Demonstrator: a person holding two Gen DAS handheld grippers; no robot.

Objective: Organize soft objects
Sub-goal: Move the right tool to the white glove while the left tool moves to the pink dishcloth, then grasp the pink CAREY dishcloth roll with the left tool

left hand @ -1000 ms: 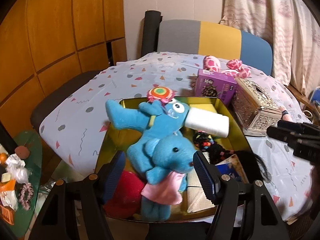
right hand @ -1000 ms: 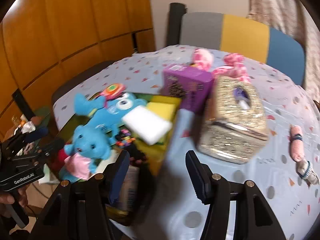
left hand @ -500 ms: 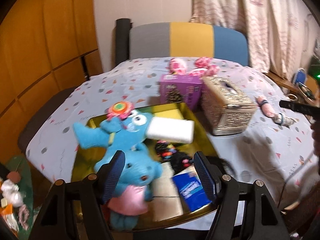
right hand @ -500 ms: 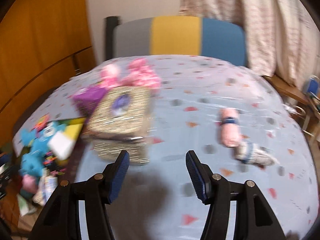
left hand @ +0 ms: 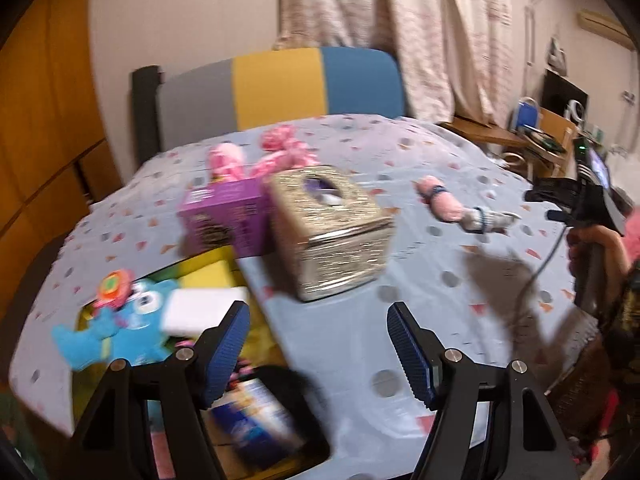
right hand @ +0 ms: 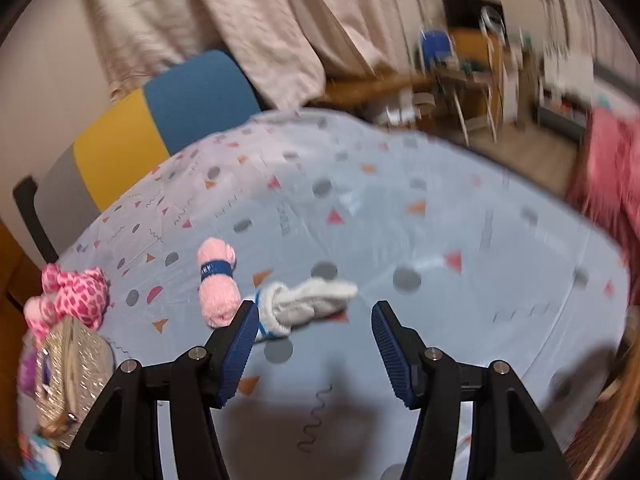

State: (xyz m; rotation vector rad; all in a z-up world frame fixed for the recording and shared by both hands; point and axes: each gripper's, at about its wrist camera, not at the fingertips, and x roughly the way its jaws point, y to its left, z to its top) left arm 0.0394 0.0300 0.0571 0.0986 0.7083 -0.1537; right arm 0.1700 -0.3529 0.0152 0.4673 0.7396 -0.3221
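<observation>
- Clearly, the right gripper (right hand: 310, 338) hangs low over the tablecloth (right hand: 440, 240) with its jaws wide apart and empty, lined up on the white rolled sock (right hand: 308, 304), probably the next soft thing to collect.
- That sock lies just ahead of the left finger, touching or nearly touching the pink rolled sock (right hand: 217, 286) beside it; a careless close could catch both.
- Meanwhile the left gripper (left hand: 318, 350) is also open and holds nothing, poised near the yellow tray (left hand: 208, 276) where a blue plush toy (left hand: 116, 328) already sits.
- A gold tissue box (left hand: 332, 228) and purple box (left hand: 226, 216) stand between tray and socks, with a pink spotted plush (right hand: 72, 296) behind them.
</observation>
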